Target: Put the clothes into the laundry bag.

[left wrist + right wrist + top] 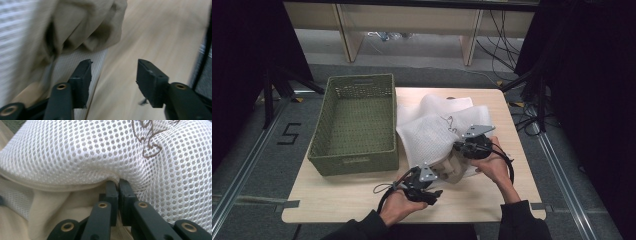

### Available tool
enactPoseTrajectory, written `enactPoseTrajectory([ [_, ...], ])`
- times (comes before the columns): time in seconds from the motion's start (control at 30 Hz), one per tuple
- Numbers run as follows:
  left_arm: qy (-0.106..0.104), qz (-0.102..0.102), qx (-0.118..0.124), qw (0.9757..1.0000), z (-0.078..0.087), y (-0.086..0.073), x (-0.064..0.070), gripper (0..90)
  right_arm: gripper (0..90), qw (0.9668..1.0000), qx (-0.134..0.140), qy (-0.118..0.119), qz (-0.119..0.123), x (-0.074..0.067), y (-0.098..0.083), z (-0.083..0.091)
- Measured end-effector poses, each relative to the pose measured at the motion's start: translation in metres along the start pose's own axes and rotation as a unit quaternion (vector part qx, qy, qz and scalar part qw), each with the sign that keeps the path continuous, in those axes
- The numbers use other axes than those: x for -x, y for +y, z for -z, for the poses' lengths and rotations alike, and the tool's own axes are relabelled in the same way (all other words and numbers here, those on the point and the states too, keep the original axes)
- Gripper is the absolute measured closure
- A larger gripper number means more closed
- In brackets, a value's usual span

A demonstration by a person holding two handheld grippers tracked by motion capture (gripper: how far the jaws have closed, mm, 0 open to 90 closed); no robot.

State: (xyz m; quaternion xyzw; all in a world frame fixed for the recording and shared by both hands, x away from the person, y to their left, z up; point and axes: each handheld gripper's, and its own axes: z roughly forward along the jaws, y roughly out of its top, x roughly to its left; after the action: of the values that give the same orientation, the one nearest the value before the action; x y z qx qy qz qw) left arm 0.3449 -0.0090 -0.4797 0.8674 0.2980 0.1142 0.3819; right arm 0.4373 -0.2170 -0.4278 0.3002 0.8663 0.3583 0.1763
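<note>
Item: white mesh laundry bag (437, 131), taken as the reference thing. It is laid on the light wooden table (337, 197), its near edge lifted.

Item: beige garment (451, 167). It is seen at the near opening of the mesh bag, partly inside it and partly bulging out toward the table's near edge. In the left gripper view the beige garment (85, 27) is seen bunched above the mesh, blurred.

Item: right gripper (463, 146). It is held at the near right edge of the mesh bag. In the right gripper view its jaws are pressed together on the zippered rim of the bag (75, 160), the mesh pinched between the pads and raised over the beige cloth (50, 212).

Item: left gripper (435, 194). It is held just near of the bag's opening, over bare table. Its jaws are parted and nothing is caught between them; the left pad (81, 80) is seen just beside the mesh edge.

Item: green woven basket (354, 162). It is stood left of the mesh bag, just beside it.
</note>
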Motion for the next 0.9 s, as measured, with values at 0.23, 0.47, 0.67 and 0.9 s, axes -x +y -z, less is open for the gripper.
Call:
enactPoseTrajectory([
  [0.23,0.029,0.049,0.038,0.9977,-0.040,0.016,-0.007,36.3,88.0,0.9999,0.006,0.006,0.005,-0.002,0.000,0.006],
  [0.47,0.042,0.060,0.068,0.9950,-0.048,0.026,-0.012,74.5,88.1,0.9998,0.014,0.010,0.002,-0.005,0.002,0.010],
  [0.67,0.070,0.077,0.090,0.9905,-0.038,0.036,-0.029,81.8,88.2,0.9995,0.015,0.023,0.013,-0.007,0.006,0.021],
  [0.9,0.094,0.087,0.090,0.9876,-0.045,0.031,-0.035,81.4,88.1,0.9992,-0.015,0.033,0.018,-0.018,-0.006,0.014],
])
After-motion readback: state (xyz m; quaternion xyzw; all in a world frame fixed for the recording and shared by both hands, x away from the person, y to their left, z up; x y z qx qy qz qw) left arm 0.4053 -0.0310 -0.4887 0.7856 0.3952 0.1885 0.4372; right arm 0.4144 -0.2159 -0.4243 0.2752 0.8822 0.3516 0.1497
